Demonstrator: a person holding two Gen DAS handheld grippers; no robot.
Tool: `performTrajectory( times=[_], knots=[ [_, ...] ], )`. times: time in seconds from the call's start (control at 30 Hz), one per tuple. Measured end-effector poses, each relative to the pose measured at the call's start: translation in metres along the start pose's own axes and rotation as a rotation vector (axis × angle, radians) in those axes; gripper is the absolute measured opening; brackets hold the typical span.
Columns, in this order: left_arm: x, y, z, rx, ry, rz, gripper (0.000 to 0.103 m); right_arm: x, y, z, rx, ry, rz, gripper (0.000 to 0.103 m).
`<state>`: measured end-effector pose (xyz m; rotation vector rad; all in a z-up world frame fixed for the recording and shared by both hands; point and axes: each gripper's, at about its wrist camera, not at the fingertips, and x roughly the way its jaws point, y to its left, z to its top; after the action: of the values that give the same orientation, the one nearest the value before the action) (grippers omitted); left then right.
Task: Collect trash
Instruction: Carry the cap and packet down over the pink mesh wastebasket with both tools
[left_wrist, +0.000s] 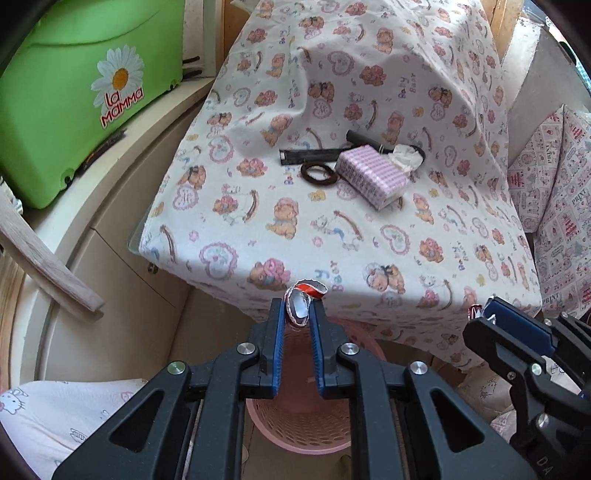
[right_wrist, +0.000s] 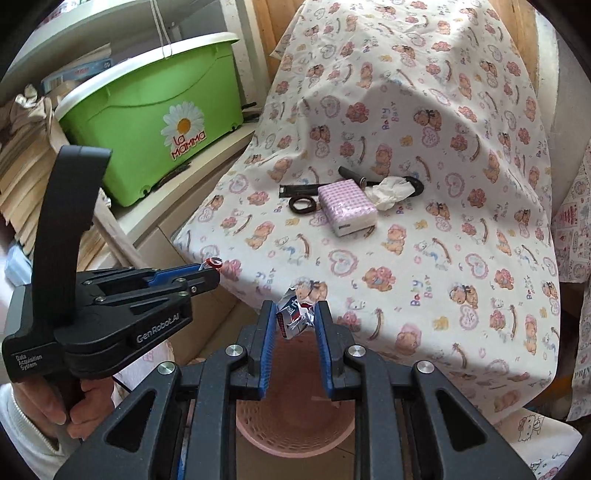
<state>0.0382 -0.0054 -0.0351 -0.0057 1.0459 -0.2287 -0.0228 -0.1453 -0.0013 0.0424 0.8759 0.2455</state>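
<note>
My left gripper (left_wrist: 298, 308) is shut on a small red and silver wrapper (left_wrist: 304, 299), held over the pink mesh basket (left_wrist: 295, 428) that stands on the floor below. My right gripper (right_wrist: 295, 314) is shut on a crumpled silver, red and blue wrapper (right_wrist: 293, 317), above the same pink basket (right_wrist: 295, 428). In the right wrist view the left gripper (right_wrist: 212, 267) shows from the side, with the red wrapper (right_wrist: 213, 263) at its tip. A crumpled white tissue (left_wrist: 404, 157) lies on the cloth-covered table (left_wrist: 332, 236) beside a pink checked packet (left_wrist: 373, 177).
A black strap (left_wrist: 306, 155), a dark hair ring (left_wrist: 317, 173) and a black tube (left_wrist: 365, 140) lie by the packet. A green lidded box (left_wrist: 85, 92) sits on a cream cabinet at left. A wooden stick (left_wrist: 48, 266) leans there. A hand (right_wrist: 55, 406) grips the left handle.
</note>
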Motion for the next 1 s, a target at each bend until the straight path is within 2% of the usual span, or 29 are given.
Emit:
performTrajectory(
  times=[0.17,0.4,0.53,0.77,0.87,1.0],
  knots=[
    [0.029,0.010,-0.016,-0.037,0.080,-0.003,0.013,0.029,0.003,-0.026,-0.016,0.069,-0.009,0.023],
    [0.058,0.009,-0.025,-0.029,0.165,-0.031,0.013,0.055,-0.002,-0.040,-0.016,0.129,-0.025,0.023],
    [0.075,0.007,-0.033,-0.035,0.209,-0.020,0.013,0.072,-0.008,-0.047,0.002,0.177,-0.044,0.023],
    [0.118,0.012,-0.050,-0.084,0.339,-0.004,0.013,0.105,-0.016,-0.063,0.030,0.261,-0.082,0.023],
    [0.136,0.018,-0.056,-0.106,0.398,-0.006,0.013,0.122,-0.014,-0.072,0.009,0.309,-0.106,0.023],
    [0.159,0.020,-0.066,-0.102,0.456,0.031,0.013,0.136,-0.014,-0.081,-0.012,0.348,-0.124,0.023]
  ],
)
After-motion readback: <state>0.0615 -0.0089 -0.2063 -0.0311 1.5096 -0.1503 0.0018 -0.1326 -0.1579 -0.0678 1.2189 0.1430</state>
